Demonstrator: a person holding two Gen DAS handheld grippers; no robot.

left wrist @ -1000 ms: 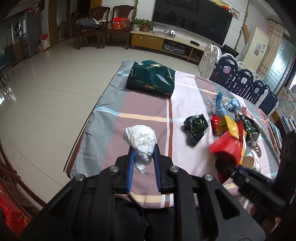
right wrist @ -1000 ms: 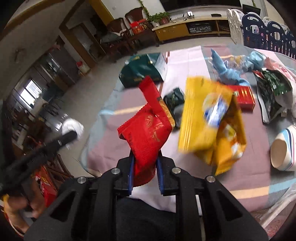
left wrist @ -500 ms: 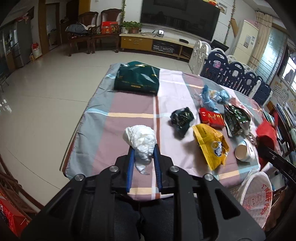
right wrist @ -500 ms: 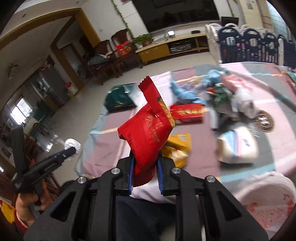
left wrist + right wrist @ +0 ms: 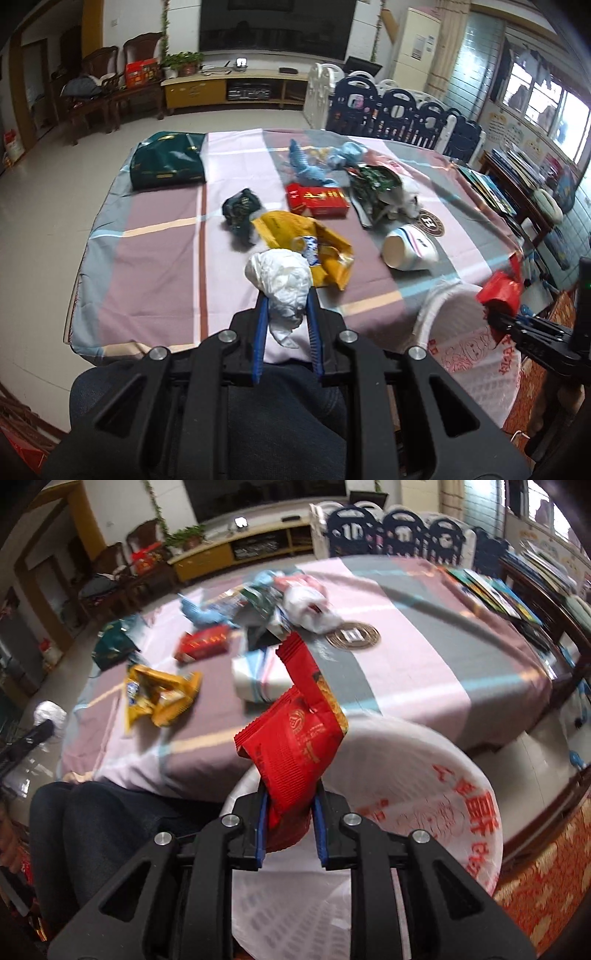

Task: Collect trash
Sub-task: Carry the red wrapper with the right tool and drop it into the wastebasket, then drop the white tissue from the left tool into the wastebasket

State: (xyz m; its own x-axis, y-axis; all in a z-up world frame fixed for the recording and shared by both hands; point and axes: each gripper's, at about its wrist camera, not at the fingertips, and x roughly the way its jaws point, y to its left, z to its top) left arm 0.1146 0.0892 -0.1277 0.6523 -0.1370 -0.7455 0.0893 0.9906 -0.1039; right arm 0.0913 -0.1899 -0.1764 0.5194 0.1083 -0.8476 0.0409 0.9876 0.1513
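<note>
My left gripper (image 5: 285, 295) is shut on a crumpled white wad (image 5: 282, 284), held above the near edge of the table (image 5: 155, 266). My right gripper (image 5: 289, 794) is shut on a red snack wrapper (image 5: 295, 734), which hangs over the rim of a white bin lined with a red-printed bag (image 5: 461, 805). In the left wrist view the same bin (image 5: 465, 332) stands at the table's near right corner, with the right gripper and red wrapper (image 5: 500, 291) above it. A yellow snack bag (image 5: 314, 247), a paper cup (image 5: 408, 249), a red box (image 5: 317, 201) and dark green wrappers (image 5: 240, 210) lie on the cloth.
A dark green bag (image 5: 168, 164) lies at the table's far left. Blue gloves (image 5: 321, 162) and a green foil packet (image 5: 375, 188) sit near the far right. A round coaster (image 5: 430, 223) lies by the cup. The person's dark-trousered knees (image 5: 92, 823) are under the near edge. Blue playpen panels (image 5: 406, 110) stand beyond.
Both grippers swung right along the table's near edge. The right one carried the red wrapper from over the table to above the bin. The yellow bag now lies on the cloth.
</note>
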